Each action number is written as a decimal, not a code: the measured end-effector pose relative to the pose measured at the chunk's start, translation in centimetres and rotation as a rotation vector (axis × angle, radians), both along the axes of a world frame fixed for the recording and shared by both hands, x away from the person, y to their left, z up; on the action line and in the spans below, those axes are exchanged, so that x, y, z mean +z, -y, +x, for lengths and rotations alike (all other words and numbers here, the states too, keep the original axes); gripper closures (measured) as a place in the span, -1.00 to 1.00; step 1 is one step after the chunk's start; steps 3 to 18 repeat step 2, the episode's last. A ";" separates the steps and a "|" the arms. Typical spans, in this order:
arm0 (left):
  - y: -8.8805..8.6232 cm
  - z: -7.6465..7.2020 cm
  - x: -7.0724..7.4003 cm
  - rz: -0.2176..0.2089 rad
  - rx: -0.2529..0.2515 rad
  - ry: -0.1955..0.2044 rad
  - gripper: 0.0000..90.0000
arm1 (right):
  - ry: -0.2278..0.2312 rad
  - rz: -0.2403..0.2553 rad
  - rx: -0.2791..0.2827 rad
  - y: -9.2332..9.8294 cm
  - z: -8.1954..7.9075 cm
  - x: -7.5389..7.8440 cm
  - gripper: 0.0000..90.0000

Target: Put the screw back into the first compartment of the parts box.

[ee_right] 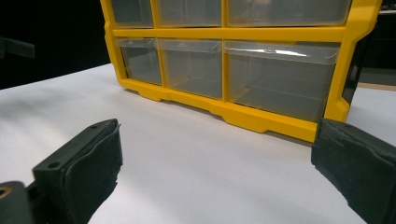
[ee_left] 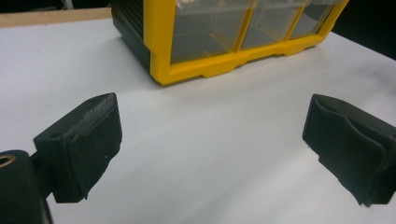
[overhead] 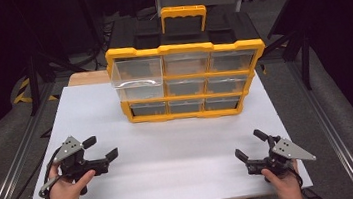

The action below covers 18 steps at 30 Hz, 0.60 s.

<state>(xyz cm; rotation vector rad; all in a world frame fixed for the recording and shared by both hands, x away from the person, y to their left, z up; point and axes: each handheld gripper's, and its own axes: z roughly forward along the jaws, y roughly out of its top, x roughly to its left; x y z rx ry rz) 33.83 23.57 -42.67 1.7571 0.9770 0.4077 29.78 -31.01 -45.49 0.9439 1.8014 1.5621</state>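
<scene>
A yellow and black organizer cabinet (overhead: 187, 80) with clear plastic drawers stands at the far middle of the white table (overhead: 171, 155). Its top-left drawer (overhead: 137, 79) is pulled out toward me. My left gripper (overhead: 101, 147) rests open at the near left, held by a hand, nothing between its jaws. At the near right my right gripper (overhead: 250, 144) is open too and empty. The cabinet's lower corner (ee_left: 161, 70) lies ahead of the left gripper (ee_left: 210, 140). The cabinet's lower drawers (ee_right: 275, 77) face the right gripper (ee_right: 215, 172).
A yellow carry handle (overhead: 183, 15) tops the cabinet. A strip of wooden board (overhead: 89, 78) shows behind the table's far left. Metal rails (overhead: 15, 163) and dark floor flank the table. Bare white surface lies between the grippers and the cabinet.
</scene>
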 end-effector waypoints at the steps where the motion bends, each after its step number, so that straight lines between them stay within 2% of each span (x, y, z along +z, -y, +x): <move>1: -0.1 0.0 -0.4 0.006 0.008 -0.006 -0.88 | 0.000 0.000 0.000 0.0 0.0 0.0 -0.94; 18: -0.1 0.0 -0.4 0.006 0.008 -0.006 -0.88 | 0.001 -0.001 -0.001 0.0 0.0 0.0 -0.94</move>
